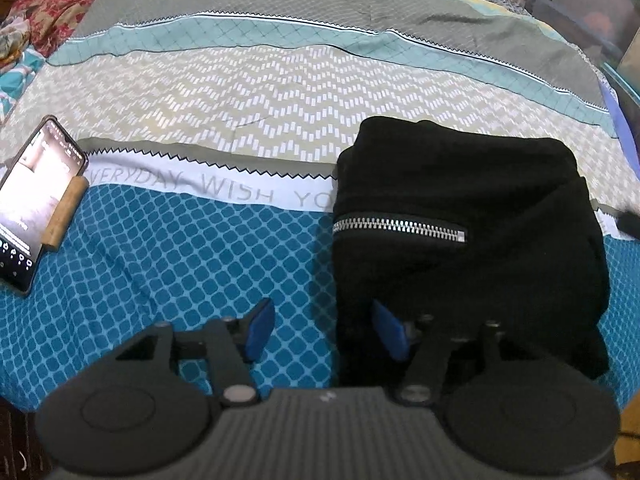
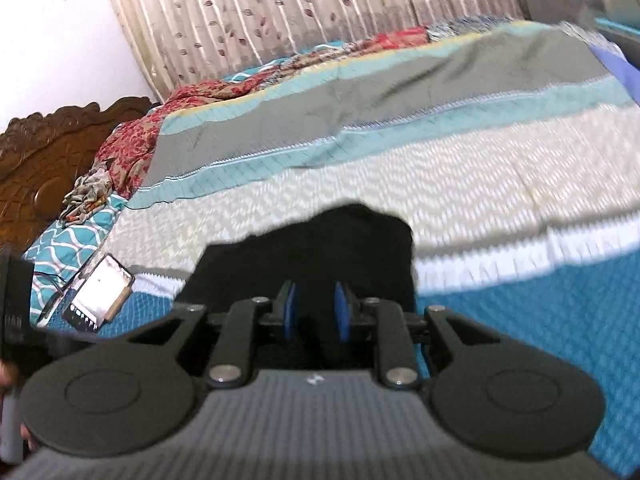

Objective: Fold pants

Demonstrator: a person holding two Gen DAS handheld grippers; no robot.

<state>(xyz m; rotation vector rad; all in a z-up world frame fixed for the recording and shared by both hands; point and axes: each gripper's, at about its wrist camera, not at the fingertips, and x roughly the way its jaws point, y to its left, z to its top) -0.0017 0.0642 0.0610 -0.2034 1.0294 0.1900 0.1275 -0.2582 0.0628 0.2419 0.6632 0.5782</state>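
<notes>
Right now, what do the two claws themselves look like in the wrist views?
They look alike. The left claw and right claw each have blue pads on black fingers, driven by black link arms with silver pivot pins. Behind sits a grey ribbed body with a small white mark, flanked by two round black discs. No cables or sleeves are clearly visible.

One folded pair of black pants, one phone, two grippers, one bedspread.
</notes>
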